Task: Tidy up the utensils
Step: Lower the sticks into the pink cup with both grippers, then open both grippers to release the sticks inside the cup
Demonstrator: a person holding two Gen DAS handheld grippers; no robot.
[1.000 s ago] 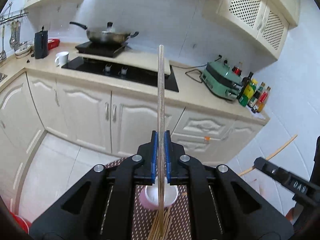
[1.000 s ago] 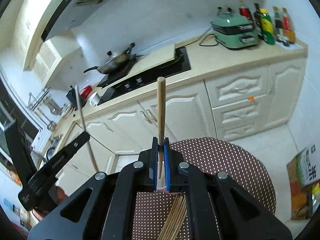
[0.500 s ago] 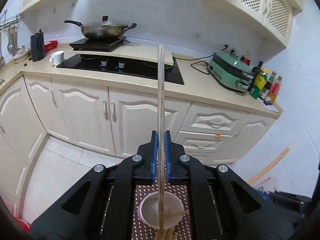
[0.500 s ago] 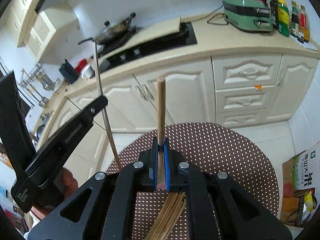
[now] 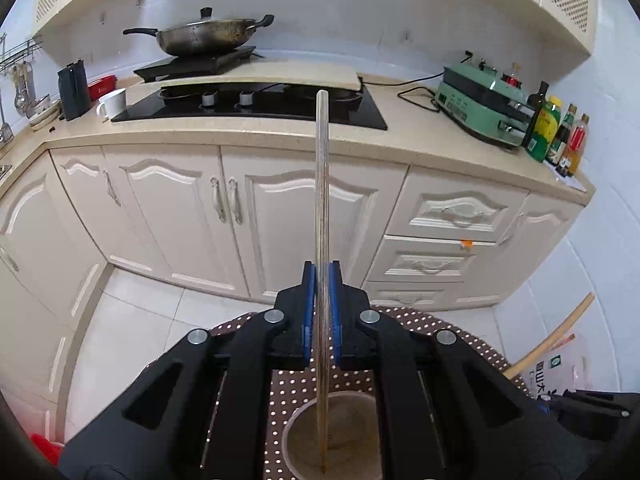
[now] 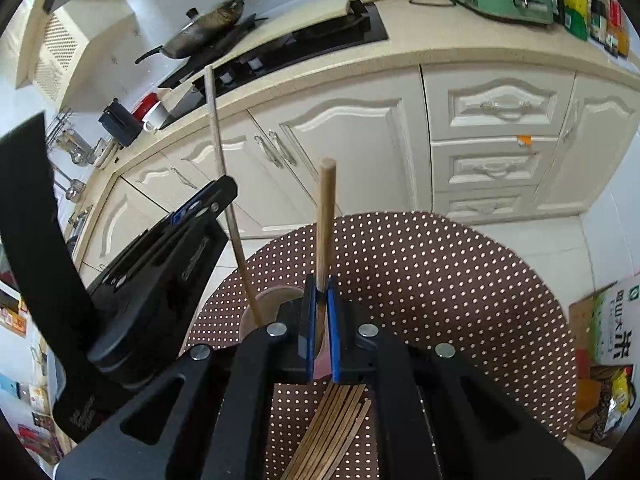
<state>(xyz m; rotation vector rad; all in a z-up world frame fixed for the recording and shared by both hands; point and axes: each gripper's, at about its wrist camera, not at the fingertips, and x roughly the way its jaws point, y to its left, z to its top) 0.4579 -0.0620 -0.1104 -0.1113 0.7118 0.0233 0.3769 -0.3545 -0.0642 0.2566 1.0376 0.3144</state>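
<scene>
Our left gripper point(image 5: 321, 280) pinches one chopstick point(image 5: 322, 184), its lower tip inside the cup point(image 5: 296, 432) on the dotted table point(image 5: 460, 332). Only the right wrist view shows our right gripper point(image 6: 321, 292) clamped on a thicker chopstick point(image 6: 325, 220), plus a loose chopstick bundle point(image 6: 332, 428) lying below.

Right gripper point(image 6: 320, 312) fingers point(image 6: 333, 336) clamped on 1 upright chopstick point(image 6: 325, 216) above dotted table point(image 6: 440, 280), loose chopsticks point(image 6: 332, 428) below.
</scene>
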